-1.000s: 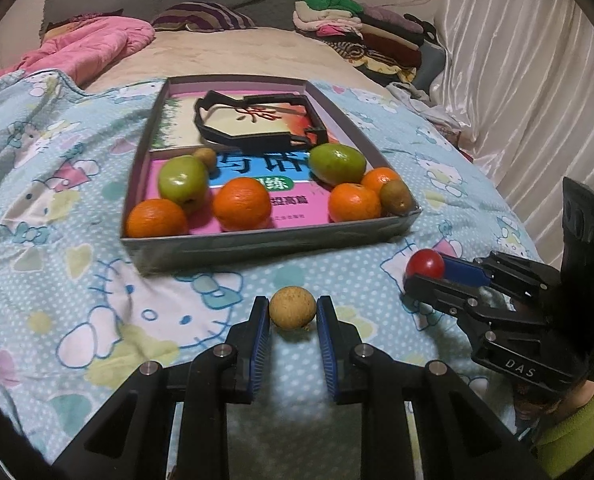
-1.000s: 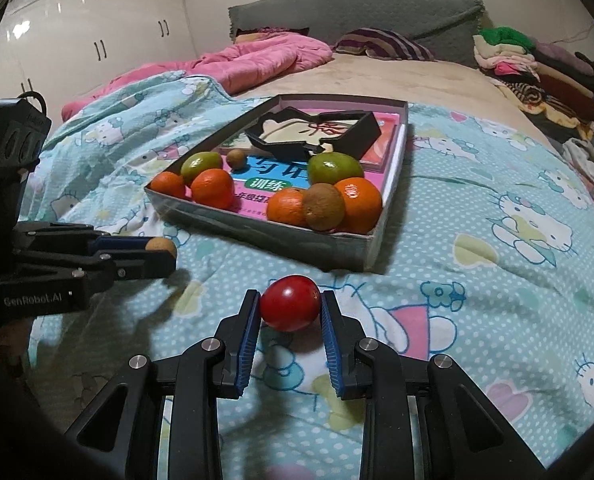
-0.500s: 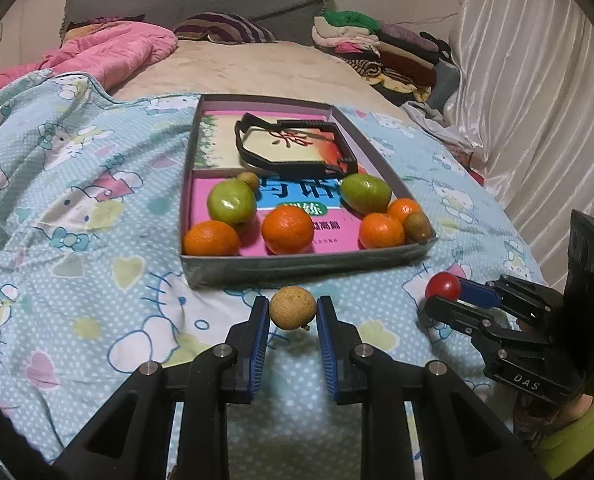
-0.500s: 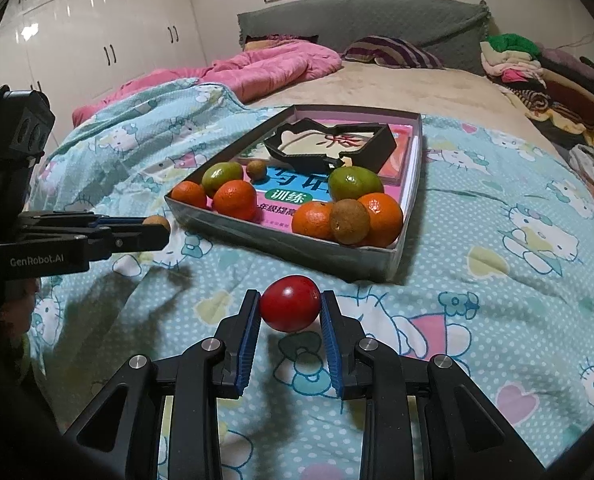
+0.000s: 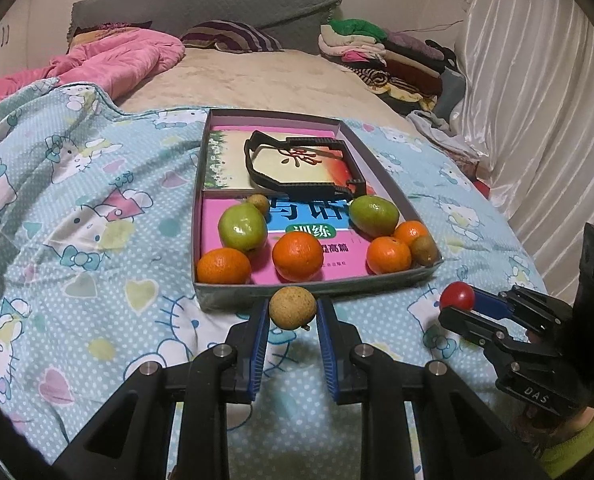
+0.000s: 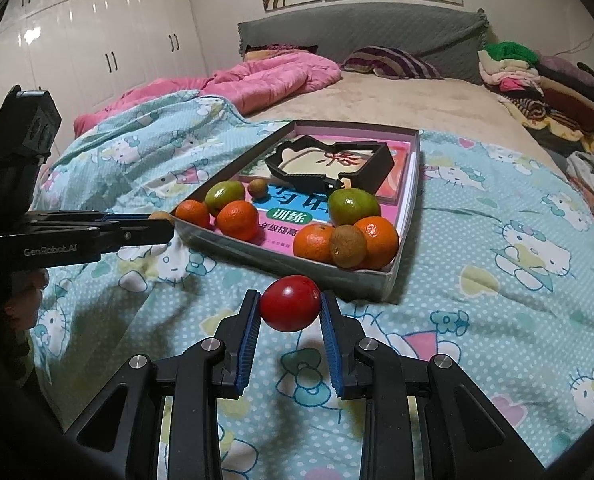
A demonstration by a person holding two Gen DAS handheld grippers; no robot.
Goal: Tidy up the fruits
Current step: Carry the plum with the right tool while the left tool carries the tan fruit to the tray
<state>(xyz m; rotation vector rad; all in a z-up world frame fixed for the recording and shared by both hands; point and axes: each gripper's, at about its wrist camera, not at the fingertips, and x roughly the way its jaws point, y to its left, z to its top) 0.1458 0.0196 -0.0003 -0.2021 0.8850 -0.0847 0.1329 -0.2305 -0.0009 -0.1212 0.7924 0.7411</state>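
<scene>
1. The left gripper grips a small round tan fruit between its blue-padded fingers, held above the bedspread just before the near wall of a shallow grey box.
2. The right gripper clamps a red tomato between its fingers, also in the air near the box's front corner.
3. Inside the box, on a pink book, lie four oranges, one of them here, two green fruits, one at, a brown kiwi and another small tan fruit.
4. A black plastic frame rests in the box's far half.
5. A pink quilt and a pile of folded clothes lie farther up the bed.
</scene>
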